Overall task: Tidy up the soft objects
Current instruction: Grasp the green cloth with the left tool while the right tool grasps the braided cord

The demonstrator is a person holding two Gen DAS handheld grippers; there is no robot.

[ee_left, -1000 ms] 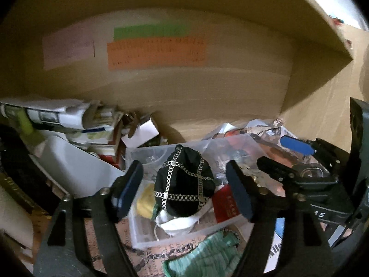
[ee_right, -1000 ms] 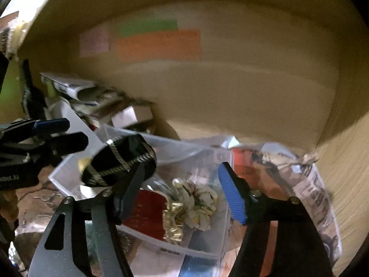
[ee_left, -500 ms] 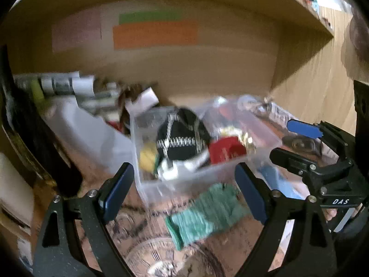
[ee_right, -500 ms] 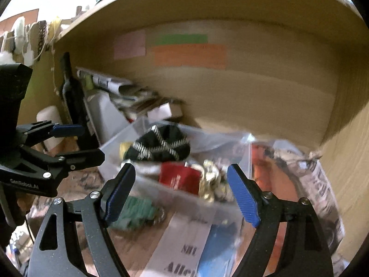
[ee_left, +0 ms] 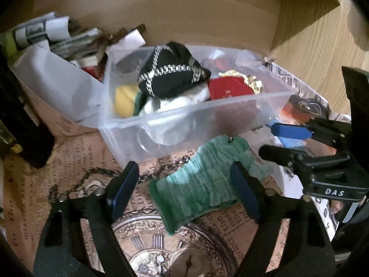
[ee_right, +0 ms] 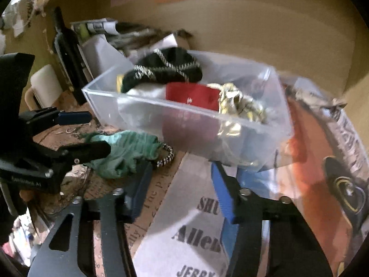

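Note:
A clear plastic bin [ee_left: 230,108] [ee_right: 147,108] stands on the shelf and holds a black cloth with silver chain trim [ee_left: 170,73] [ee_right: 161,69], a red cloth [ee_left: 228,88] [ee_right: 191,93], a yellow item [ee_left: 124,99], white cloth and a gold-and-white scrunchie [ee_right: 242,106]. A crumpled green cloth [ee_left: 203,180] [ee_right: 124,152] lies on the paper in front of the bin. My left gripper [ee_left: 184,184] [ee_right: 92,131] is open, with its fingers on either side of the green cloth. My right gripper [ee_right: 182,182] [ee_left: 267,138] is open and empty, just in front of the bin.
A black-and-white hair tie [ee_right: 167,155] lies by the green cloth. A dark chain [ee_left: 101,173] lies on the printed paper. A white tub [ee_left: 53,80] with rolled papers and a dark bottle [ee_right: 66,46] stand at the left. Wooden walls close the back and right.
Both grippers have pulled back from over the bin and dropped lower. The green cloth, earlier at the bottom edge of the left wrist view, now lies between the left fingers.

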